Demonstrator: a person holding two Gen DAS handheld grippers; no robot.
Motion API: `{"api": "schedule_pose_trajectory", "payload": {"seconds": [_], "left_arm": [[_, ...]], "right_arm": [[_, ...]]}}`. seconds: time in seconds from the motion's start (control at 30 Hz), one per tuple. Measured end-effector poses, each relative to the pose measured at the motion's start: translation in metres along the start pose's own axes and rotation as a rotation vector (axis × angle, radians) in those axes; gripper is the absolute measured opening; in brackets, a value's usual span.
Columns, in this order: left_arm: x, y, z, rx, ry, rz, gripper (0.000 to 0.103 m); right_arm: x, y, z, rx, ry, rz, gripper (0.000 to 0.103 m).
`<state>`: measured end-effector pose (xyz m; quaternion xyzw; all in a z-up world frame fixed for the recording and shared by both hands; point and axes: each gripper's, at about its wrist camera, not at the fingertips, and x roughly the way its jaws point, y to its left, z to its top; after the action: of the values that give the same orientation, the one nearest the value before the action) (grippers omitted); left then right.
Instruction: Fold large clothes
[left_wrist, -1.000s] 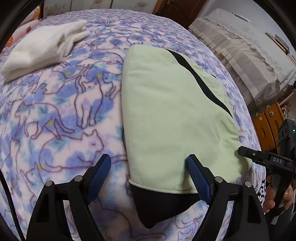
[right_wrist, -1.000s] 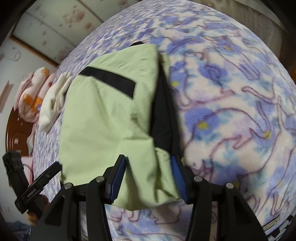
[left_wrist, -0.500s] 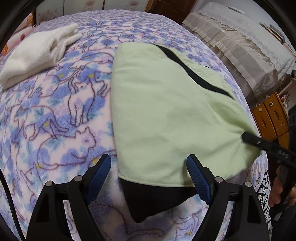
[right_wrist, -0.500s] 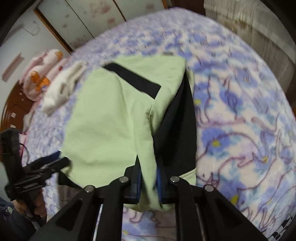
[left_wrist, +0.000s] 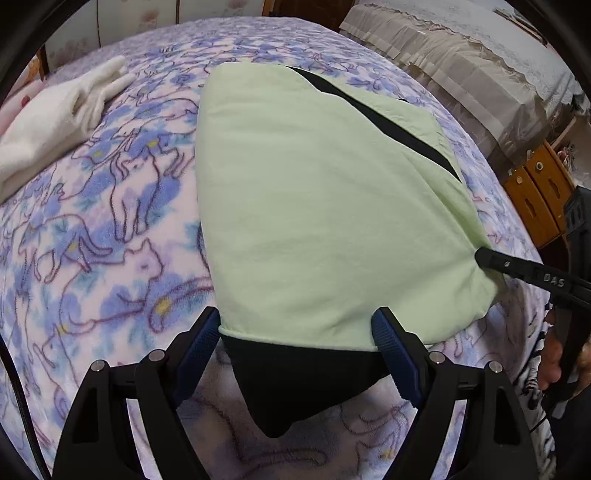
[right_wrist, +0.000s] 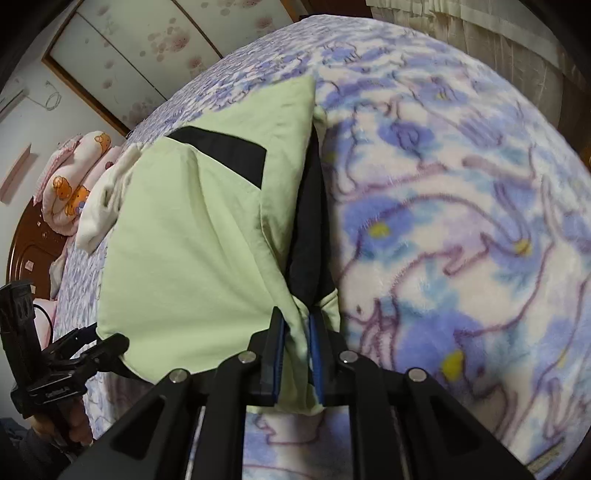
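A light green garment (left_wrist: 314, 203) with a black stripe and a black underlayer (left_wrist: 295, 380) lies folded on the cat-print blanket (left_wrist: 92, 240). My left gripper (left_wrist: 295, 343) is open, its blue pads (left_wrist: 199, 343) straddling the garment's near hem without pressing it. My right gripper (right_wrist: 297, 332) pinches a bunched corner of the green garment (right_wrist: 184, 240) between its pads, and its jaws are opening slightly. In the left wrist view the right gripper (left_wrist: 480, 258) bites the garment's right corner. The left gripper (right_wrist: 103, 338) shows at the garment's other corner in the right wrist view.
A folded white cloth (left_wrist: 55, 118) lies at the bed's far left, with a pink bear-print quilt (right_wrist: 74, 184) beyond it. A second bed with a beige cover (left_wrist: 461, 55) and wooden drawers (left_wrist: 535, 192) stand to the right. A hand (left_wrist: 554, 354) holds the right gripper.
My right gripper has closed on the garment's corner, which bunches up between the pads. My left gripper has slid sideways, so the near hem now lies between its open jaws.
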<state>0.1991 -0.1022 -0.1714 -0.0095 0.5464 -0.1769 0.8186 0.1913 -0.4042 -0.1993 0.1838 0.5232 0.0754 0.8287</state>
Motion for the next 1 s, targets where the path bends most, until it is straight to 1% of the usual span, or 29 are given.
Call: {"api": "schedule_pose_trajectory", "payload": {"seconds": [0.03,0.1,0.17,0.27,0.37,0.47,0.5,0.57,0.6,0.67,0.73,0.77,0.8,0.83,0.9,1.0], "left_arm": [[-0.001,0.003,0.003,-0.009,0.005,-0.014,0.083],[-0.007,0.014,0.015,-0.032,-0.007,-0.044,0.083],[-0.01,0.022,0.029,-0.049,-0.027,-0.048,0.083],[-0.007,0.035,0.059,-0.078,-0.055,-0.045,0.083],[0.004,0.049,0.088,-0.115,-0.069,-0.063,0.083],[0.021,0.06,0.111,-0.147,-0.043,-0.091,0.083],[0.027,0.061,0.116,-0.151,-0.033,-0.086,0.083],[0.035,0.063,0.124,-0.147,-0.029,-0.081,0.083],[0.038,0.063,0.126,-0.147,-0.029,-0.084,0.083],[0.041,0.061,0.129,-0.147,-0.036,-0.094,0.082],[0.039,0.059,0.131,-0.132,-0.063,-0.075,0.07],[0.039,0.057,0.132,-0.118,-0.077,-0.06,0.067],[0.041,0.057,0.134,-0.113,-0.082,-0.053,0.063],[0.043,0.057,0.135,-0.112,-0.086,-0.046,0.06],[0.048,0.056,0.136,-0.11,-0.089,-0.031,0.06],[0.054,0.056,0.137,-0.089,-0.095,0.007,0.057]], "right_arm": [[-0.004,0.002,0.004,-0.006,-0.003,0.004,0.019],[-0.015,0.004,0.017,-0.004,-0.037,0.023,0.034],[-0.018,0.0,0.034,0.015,-0.064,0.029,0.04],[-0.007,0.0,0.064,0.04,-0.075,0.027,0.04],[0.019,-0.003,0.095,0.075,-0.059,-0.006,0.04],[0.039,-0.005,0.112,0.104,-0.037,-0.026,0.04],[0.042,-0.004,0.114,0.109,-0.037,-0.036,0.04],[0.046,0.0,0.118,0.095,-0.063,-0.057,0.039],[0.046,0.004,0.119,0.071,-0.084,-0.071,0.031],[0.042,0.013,0.123,-0.004,-0.118,-0.138,0.003],[0.032,0.018,0.128,-0.056,-0.164,-0.162,0.002],[0.028,0.021,0.131,-0.09,-0.193,-0.185,0.002],[0.027,0.02,0.135,-0.104,-0.203,-0.197,0.002],[0.029,0.016,0.141,-0.101,-0.203,-0.204,0.002],[0.039,0.007,0.15,-0.078,-0.186,-0.213,0.001],[0.067,-0.006,0.148,-0.029,-0.084,-0.208,0.002]]}}
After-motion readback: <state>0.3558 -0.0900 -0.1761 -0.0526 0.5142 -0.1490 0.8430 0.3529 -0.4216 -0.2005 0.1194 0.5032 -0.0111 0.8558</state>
